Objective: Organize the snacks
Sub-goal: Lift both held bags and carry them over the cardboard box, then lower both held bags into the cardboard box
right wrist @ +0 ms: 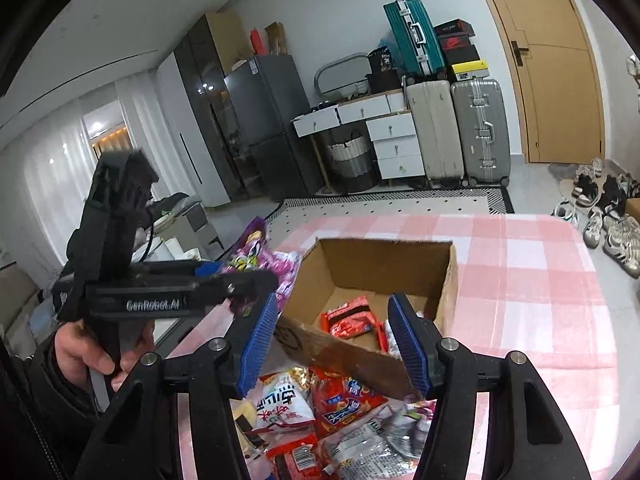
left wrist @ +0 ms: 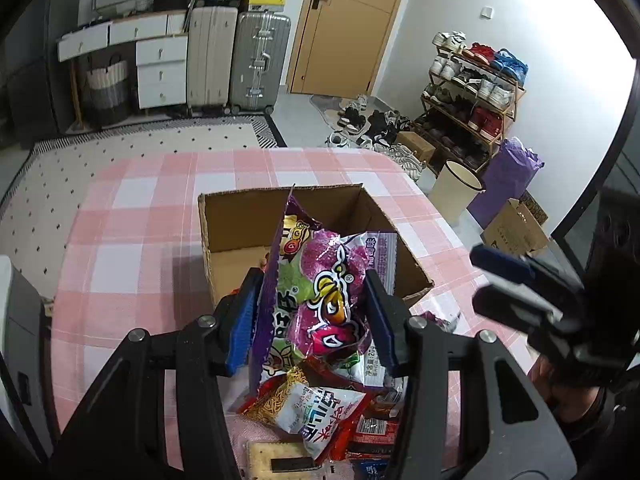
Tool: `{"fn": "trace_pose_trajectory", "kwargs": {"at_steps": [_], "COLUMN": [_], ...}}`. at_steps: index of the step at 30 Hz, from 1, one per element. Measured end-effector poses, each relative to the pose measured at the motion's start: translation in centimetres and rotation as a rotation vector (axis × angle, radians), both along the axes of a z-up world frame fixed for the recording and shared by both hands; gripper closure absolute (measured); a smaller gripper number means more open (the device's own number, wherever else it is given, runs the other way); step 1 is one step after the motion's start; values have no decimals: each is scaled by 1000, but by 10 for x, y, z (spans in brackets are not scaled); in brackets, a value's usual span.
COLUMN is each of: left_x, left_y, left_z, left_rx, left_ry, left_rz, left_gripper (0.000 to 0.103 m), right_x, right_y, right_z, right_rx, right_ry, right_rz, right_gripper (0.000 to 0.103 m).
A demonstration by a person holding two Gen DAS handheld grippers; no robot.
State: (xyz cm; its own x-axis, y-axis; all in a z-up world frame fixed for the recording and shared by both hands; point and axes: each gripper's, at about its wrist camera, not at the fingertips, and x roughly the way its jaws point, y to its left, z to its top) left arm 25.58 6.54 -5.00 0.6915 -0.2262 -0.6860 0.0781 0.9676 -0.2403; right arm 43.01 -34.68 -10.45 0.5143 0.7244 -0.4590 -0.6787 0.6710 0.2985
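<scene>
Now one cardboard box (right wrist: 384,276), two claws, two purple packets (left wrist: 320,296).

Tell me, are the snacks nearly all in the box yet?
Not yet. A few red packets already lie inside the cardboard box. The left gripper is shut on a purple snack bag, held up in front of the box. The right gripper holds nothing. A pile of snacks on the pink checked tablecloth is left.
</scene>
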Motion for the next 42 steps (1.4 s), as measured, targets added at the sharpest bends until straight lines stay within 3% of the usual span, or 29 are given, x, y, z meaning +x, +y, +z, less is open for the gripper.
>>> {"fn": "trace_pose_trajectory", "kwargs": {"at_steps": [5,10,12,20,22,29,39,42], "left_x": [9,8,5,-5,-8,-11,-14,-15], "left_y": [1,4,5,5,4,3,7,9], "left_z": [-7,-16,-19,-19,-17,-13,-14,-12], "left_rx": [-7,-25,-28,-9,-7,-6,-3,-2], "left_ry": [7,12,13,2,-1,1,6,3], "left_rz": [-9,-4,-1,-11,-12,-14,-8,-8], "left_gripper": [57,57,57,57,57,57,57,57], "right_x": [-2,3,6,13,16,28,33,32], "right_y": [-20,-51,-57,-60,-58,-42,-42,-47], "right_z": [-16,-45,-57,-100,-106,-124,-133,-132], "right_rx": [0,-14,-23,-66,-75,-109,-93,-69], "right_ry": [18,92,115,186,197,249,272,279], "right_rz": [-61,-146,-155,-171,-173,-153,-136,-144], "right_gripper": [43,42,38,34,29,29,53,54]}}
